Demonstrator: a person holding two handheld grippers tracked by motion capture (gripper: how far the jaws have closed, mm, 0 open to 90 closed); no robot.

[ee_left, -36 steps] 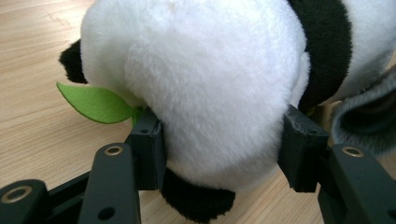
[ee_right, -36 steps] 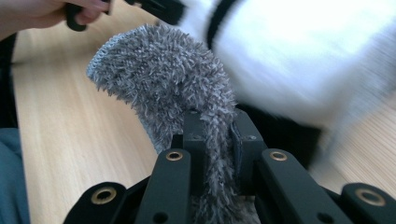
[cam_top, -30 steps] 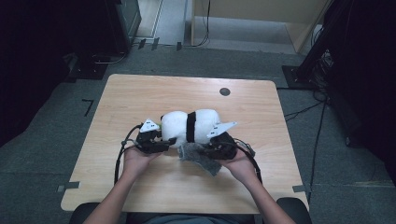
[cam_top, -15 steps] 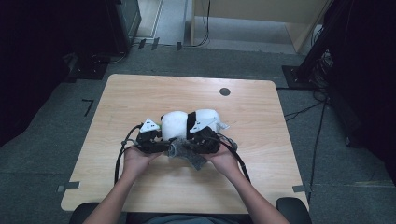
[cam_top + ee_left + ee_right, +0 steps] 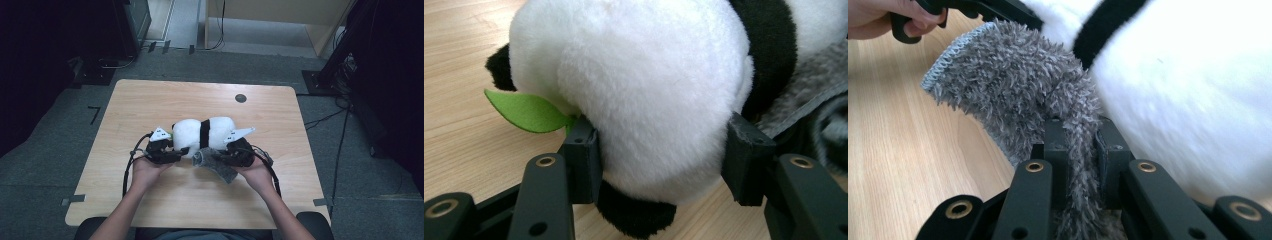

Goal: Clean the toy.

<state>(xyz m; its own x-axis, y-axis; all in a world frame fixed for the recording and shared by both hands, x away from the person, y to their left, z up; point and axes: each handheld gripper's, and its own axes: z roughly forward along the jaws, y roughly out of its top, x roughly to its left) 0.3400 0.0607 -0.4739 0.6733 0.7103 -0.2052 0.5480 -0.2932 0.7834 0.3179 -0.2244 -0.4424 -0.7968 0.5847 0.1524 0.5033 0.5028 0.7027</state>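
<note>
Wooden counter (image 5: 150, 105), centre: white plush panda (image 5: 202, 132) with a black band and green leaf (image 5: 526, 111). Left hand-held gripper (image 5: 181, 151) clamps its end at 9 o'clock. Grey fuzzy cloth (image 5: 215, 162) lies against its 6 o'clock side, pinched by the right hand-held gripper (image 5: 216, 156). Black disc (image 5: 240, 98) at 1 o'clock.

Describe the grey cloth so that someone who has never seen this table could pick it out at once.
On the wooden table, look near the front edge, where the plush panda lies between the two hands. The cloth hangs just in front of the panda, pinched in the right claw. It is the one shaggy grey piece, with a stitched edge, beside the smooth white and black plush.
</note>
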